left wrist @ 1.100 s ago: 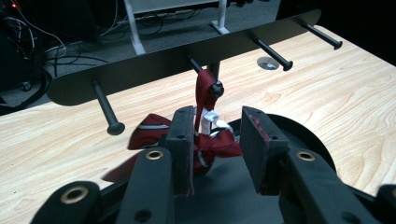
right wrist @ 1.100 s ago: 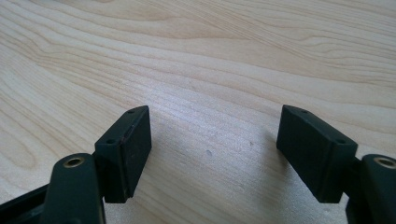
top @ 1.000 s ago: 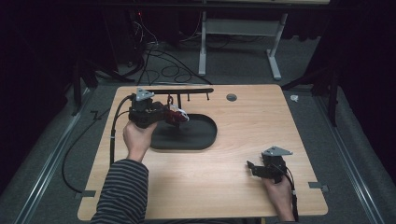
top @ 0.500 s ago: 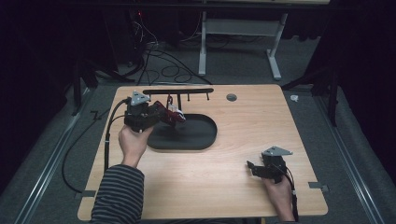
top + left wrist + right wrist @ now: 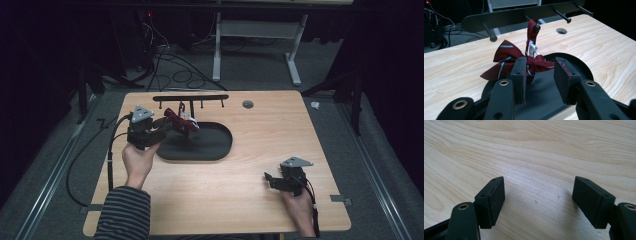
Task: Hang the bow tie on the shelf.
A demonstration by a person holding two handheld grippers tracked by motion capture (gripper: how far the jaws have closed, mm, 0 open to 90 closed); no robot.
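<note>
Left gripper view: dark red striped bow tie (image 5: 509,60) hangs by strap from peg of black peg rack (image 5: 506,16), bow just over 12 o'clock rim of black tray (image 5: 584,68). Left gripper (image 5: 540,75) jaws apart, left pad at bow, nothing clamped. Fabric likely light, soft, floppy; grip central knot, not clasp. Right gripper (image 5: 539,200) jaws apart over bare table (image 5: 529,150), toward 5 o'clock in high view.

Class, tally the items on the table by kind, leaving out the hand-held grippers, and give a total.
Bow tie: 1
Black oval tray: 1
Black peg rack: 1
Total: 3
</note>
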